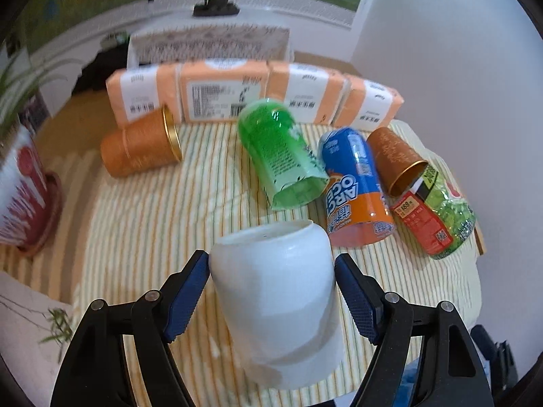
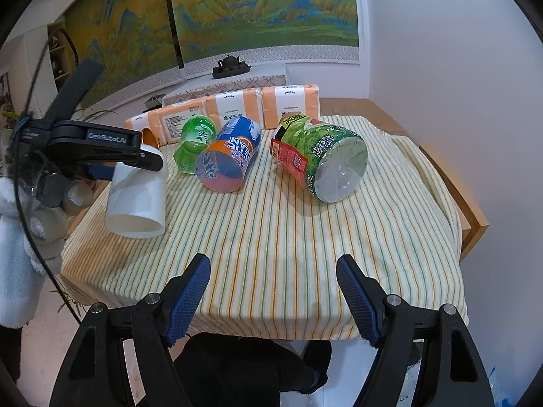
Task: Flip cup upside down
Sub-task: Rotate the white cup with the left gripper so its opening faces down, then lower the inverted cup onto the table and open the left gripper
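Note:
A white paper cup (image 1: 276, 302) sits between the blue pads of my left gripper (image 1: 271, 296), held above the striped tablecloth (image 1: 142, 217). Its closed base points away from the camera and its open mouth hangs down toward the cloth. The right wrist view shows the same cup (image 2: 137, 200) tilted, mouth lowest, at the table's left edge, with the left gripper (image 2: 149, 159) clamped on it. My right gripper (image 2: 273, 296) is open and empty over the near table edge.
Lying on the cloth are an orange cup (image 1: 141, 146), a green cup (image 1: 281, 156), a blue-orange cup (image 1: 356, 186), a brown cup (image 1: 397, 159) and a green bottle (image 2: 320, 157). Orange tissue packs (image 1: 251, 93) line the back. A potted plant (image 1: 20, 183) stands left.

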`<action>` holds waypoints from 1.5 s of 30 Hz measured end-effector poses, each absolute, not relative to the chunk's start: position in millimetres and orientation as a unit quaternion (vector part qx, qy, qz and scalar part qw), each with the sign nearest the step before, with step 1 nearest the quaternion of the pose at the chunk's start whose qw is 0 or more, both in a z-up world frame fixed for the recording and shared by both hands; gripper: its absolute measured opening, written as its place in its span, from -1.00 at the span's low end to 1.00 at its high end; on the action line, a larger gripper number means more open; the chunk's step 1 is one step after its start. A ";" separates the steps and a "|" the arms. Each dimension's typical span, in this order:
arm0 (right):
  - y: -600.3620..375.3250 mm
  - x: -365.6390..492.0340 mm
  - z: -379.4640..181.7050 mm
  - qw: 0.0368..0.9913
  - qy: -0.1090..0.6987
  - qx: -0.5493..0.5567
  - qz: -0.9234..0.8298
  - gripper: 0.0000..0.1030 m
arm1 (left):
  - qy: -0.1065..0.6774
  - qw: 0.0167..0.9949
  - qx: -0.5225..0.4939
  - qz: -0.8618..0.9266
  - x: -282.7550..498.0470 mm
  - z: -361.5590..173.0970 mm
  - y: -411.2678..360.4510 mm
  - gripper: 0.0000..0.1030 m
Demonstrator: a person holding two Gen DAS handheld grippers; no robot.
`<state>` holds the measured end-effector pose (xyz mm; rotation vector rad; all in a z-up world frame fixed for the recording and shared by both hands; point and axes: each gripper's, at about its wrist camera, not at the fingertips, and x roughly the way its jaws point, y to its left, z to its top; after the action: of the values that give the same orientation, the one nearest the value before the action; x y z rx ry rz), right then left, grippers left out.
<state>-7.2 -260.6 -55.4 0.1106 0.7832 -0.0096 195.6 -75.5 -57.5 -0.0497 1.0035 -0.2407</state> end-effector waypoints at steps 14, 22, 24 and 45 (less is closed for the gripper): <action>-256.3 -8.6 -53.8 0.925 0.378 0.048 -0.006 0.42 | 0.410 0.905 0.023 -0.110 169.9 -46.5 -83.6 0.52; -257.0 -9.2 -53.4 0.924 0.379 0.048 -0.010 0.42 | 0.385 0.914 0.063 -0.108 157.9 -50.4 -100.4 0.52; -256.5 -9.1 -53.3 0.924 0.379 0.048 -0.010 0.42 | 0.382 0.915 0.070 -0.111 155.3 -51.5 -104.1 0.52; -255.3 -8.5 -54.5 0.923 0.383 0.045 -0.012 0.42 | 0.371 0.912 0.081 -0.155 142.0 -53.8 -117.9 0.61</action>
<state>-8.5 -255.3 -54.5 0.0924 0.7866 -0.0241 142.0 -117.9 -53.8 0.1665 0.7640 -0.3199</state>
